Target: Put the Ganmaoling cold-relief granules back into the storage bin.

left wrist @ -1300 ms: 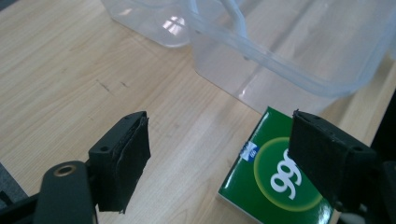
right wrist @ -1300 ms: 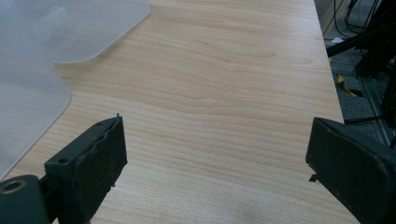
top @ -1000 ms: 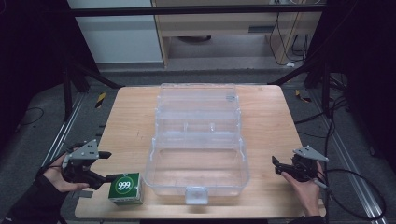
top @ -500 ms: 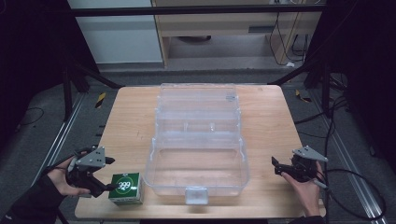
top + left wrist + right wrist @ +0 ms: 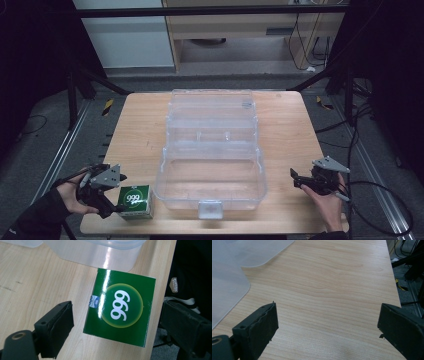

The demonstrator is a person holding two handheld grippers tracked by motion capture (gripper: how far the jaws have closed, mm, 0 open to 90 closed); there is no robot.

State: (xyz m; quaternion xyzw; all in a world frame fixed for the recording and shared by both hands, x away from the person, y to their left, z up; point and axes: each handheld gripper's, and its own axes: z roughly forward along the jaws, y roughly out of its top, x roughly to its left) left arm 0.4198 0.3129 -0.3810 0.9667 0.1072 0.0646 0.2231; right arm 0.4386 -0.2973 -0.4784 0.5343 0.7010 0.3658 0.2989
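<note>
Left tongs point(image 5: 110, 332) gape wide over a small green box point(image 5: 120, 306) printed 999, lying flat at the wooden surface's point(image 5: 140, 130) near-left edge beside a clear plastic case point(image 5: 211, 155). Glossy, stiff card, it probably weighs little and may slip; squeeze its opposite side walls. Right tongs point(image 5: 332, 327), also open, hold nothing.

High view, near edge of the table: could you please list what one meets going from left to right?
Left gripper → green box → clear plastic case → right gripper.
</note>
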